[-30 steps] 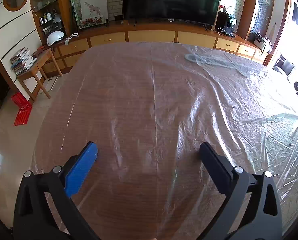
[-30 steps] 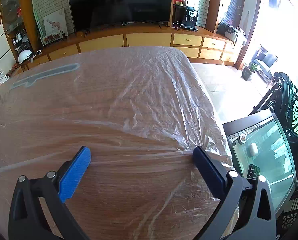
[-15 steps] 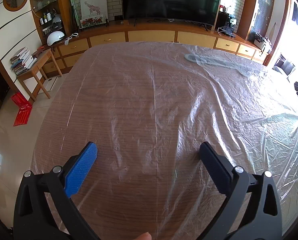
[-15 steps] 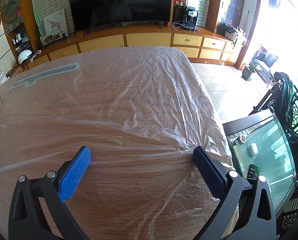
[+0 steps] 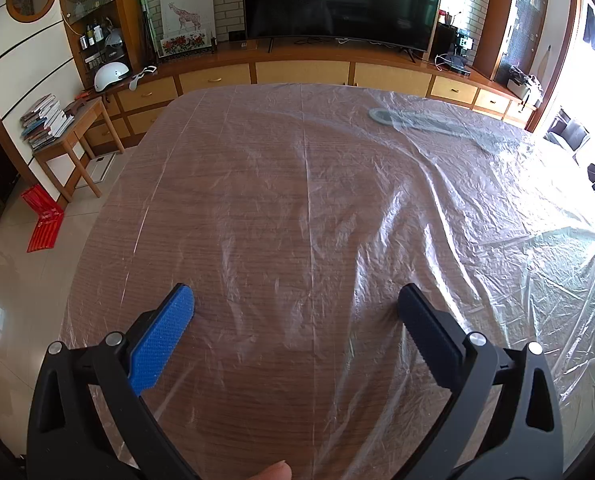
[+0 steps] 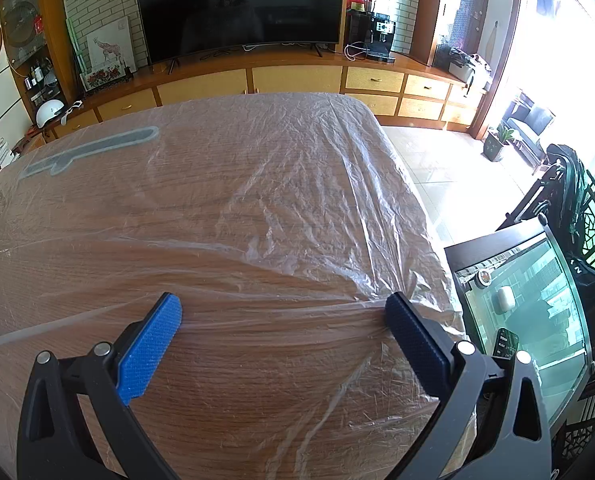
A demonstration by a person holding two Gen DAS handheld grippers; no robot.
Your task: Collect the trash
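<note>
A thin clear plastic sheet point(image 5: 337, 184) lies crinkled over the whole wooden table point(image 5: 257, 412). The same plastic sheet point(image 6: 297, 208) drapes over the table's right edge in the right wrist view. A grey printed strip point(image 5: 421, 122) shows on the sheet at the far side, and this grey strip point(image 6: 93, 150) appears far left in the right wrist view. My left gripper point(image 5: 295, 300) is open just above the sheet with nothing between its blue pads. My right gripper point(image 6: 283, 308) is also open, straddling a taut fold near the table's right edge. A fingertip point(image 5: 271, 471) shows at the bottom edge.
A long wooden cabinet point(image 5: 301, 72) with a large television point(image 5: 341, 0) stands beyond the table. A small side table with books point(image 5: 49, 124) and a red item point(image 5: 43, 224) on the floor are to the left. A glass tank point(image 6: 537, 308) stands close to the table's right edge.
Both grippers have stayed open and almost still. A fingertip has come into sight at the bottom of the left wrist view.
</note>
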